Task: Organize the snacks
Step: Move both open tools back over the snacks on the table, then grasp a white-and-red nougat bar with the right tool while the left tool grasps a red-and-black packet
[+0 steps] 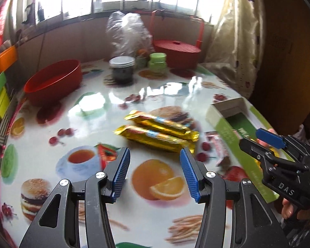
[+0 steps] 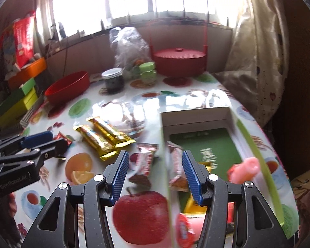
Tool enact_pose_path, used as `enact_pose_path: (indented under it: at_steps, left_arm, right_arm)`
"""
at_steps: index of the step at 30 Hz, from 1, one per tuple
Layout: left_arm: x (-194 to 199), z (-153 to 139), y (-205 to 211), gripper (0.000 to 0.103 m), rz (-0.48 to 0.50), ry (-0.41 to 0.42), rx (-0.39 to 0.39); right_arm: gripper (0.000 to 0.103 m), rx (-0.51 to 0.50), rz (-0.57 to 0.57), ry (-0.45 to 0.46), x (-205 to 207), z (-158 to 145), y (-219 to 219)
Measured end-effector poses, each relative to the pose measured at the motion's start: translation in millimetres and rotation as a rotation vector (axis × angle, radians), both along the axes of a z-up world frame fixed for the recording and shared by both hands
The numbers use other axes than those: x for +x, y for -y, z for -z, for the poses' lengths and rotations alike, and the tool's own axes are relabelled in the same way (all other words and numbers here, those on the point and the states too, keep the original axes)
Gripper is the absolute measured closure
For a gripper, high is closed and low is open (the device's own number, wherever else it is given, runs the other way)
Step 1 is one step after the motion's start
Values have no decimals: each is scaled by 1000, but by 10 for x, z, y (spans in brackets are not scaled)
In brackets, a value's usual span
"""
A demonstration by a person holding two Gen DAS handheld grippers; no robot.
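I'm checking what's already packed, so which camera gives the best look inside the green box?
The right wrist view: it looks down into the green box, showing its green floor and snack packets at the near end. The left wrist view catches it only at the right edge, partly behind the right gripper.

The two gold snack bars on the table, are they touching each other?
Touching. In the left wrist view the two gold snack bars lie side by side on the table, long edges pressed together with no tablecloth showing between them.
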State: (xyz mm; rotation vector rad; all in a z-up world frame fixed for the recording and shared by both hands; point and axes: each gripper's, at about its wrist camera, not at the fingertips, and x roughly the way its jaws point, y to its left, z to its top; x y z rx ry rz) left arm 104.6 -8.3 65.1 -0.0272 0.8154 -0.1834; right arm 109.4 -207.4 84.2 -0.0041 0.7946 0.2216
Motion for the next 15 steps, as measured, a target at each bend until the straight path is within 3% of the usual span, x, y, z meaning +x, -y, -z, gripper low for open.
enact_pose_path:
  at_steps: [7,15]
  left_arm:
    - [65,120,-353,51,-93,-24,-13]
    - [109,275,-516,51,-129,-61,-25]
  right_arm:
    - [50,-40,-42,-48,88,149,-257]
    - [50,-103,-66,-75,157,260,-395]
